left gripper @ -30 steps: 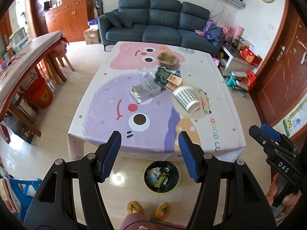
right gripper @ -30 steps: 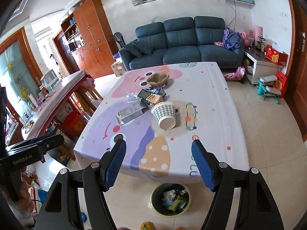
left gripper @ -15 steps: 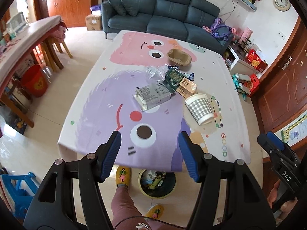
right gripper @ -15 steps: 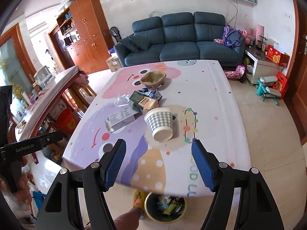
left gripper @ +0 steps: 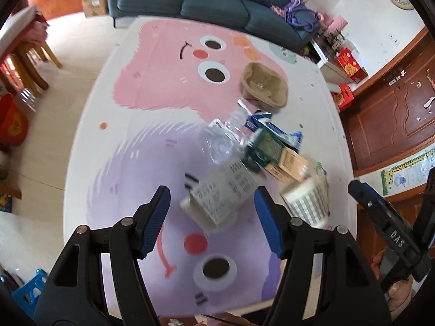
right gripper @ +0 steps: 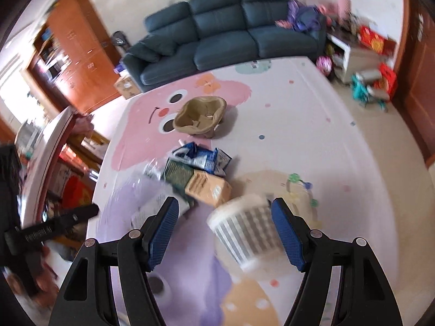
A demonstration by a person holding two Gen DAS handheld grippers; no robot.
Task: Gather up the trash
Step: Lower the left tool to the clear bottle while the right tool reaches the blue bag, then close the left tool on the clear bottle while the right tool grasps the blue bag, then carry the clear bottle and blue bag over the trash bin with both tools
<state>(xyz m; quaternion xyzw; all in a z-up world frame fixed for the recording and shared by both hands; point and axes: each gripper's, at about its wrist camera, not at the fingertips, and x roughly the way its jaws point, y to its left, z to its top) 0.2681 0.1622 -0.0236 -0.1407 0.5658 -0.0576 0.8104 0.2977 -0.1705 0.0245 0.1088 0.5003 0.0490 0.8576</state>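
With both claws gaping and empty, the left gripper (left gripper: 212, 214) should straddle the white box (left gripper: 221, 197) squarely while the right gripper (right gripper: 225, 231) closes gently around the checked cup (right gripper: 246, 233).

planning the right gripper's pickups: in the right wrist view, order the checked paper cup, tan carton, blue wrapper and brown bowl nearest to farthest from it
From the right gripper:
1. Checked paper cup, on its side between the fingers, toward the right one.
2. Tan carton, just beyond, ahead left.
3. Blue wrapper, behind the carton.
4. Brown bowl, farthest, toward the sofa.
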